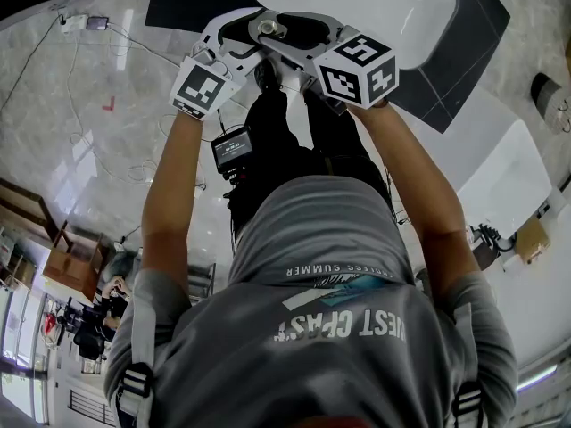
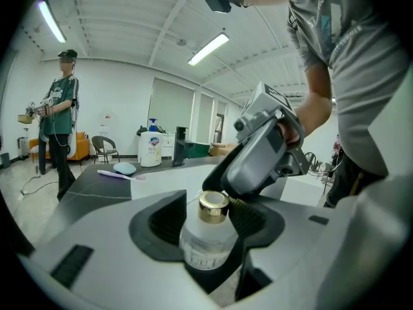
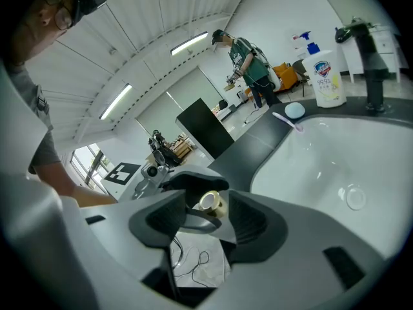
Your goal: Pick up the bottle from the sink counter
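Observation:
A small frosted bottle (image 2: 206,241) with a gold cap (image 2: 213,205) sits between the pads of my left gripper (image 2: 210,221), which is shut on its body. In the head view the bottle (image 1: 268,28) is at the sink's front edge, between my left gripper (image 1: 243,41) and my right gripper (image 1: 305,41). My right gripper (image 3: 208,217) faces it from the other side. Its jaws stand either side of the cap (image 3: 211,202) with small gaps, so it is open. Floor and a cable show below the jaws.
The white sink basin (image 3: 335,166) lies to the right, set in a dark counter (image 3: 251,144). At the back stand a black faucet (image 3: 371,50) and a soap pump bottle (image 3: 326,76), with a toothbrush (image 3: 287,121) nearby. A person in green (image 2: 58,121) stands far off.

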`<state>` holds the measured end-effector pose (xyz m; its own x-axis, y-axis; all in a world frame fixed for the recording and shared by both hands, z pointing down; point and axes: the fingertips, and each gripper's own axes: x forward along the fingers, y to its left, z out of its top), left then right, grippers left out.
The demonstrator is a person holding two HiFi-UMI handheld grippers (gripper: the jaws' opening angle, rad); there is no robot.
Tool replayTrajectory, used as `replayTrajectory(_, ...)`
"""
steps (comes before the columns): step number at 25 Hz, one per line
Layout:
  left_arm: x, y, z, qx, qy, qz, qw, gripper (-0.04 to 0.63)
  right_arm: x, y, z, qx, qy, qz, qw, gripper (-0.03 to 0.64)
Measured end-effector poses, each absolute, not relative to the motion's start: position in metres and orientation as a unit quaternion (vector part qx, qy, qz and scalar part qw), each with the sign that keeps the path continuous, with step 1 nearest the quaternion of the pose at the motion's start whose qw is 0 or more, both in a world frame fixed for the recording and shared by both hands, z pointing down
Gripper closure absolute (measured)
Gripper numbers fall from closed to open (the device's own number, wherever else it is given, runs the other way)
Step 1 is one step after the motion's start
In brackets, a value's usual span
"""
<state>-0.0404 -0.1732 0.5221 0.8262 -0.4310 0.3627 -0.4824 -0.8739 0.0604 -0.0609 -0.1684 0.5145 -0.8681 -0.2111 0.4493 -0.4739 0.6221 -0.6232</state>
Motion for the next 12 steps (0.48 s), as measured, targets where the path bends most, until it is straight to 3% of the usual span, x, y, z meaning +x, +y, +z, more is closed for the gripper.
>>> replayTrajectory(12,-0.0385,-0.1733,0.519,0.955,-0.235,0.166,0.071,0.396,-0.0609,-0.1693,0.513,0.187,-0.886,0.393,0.161,0.407)
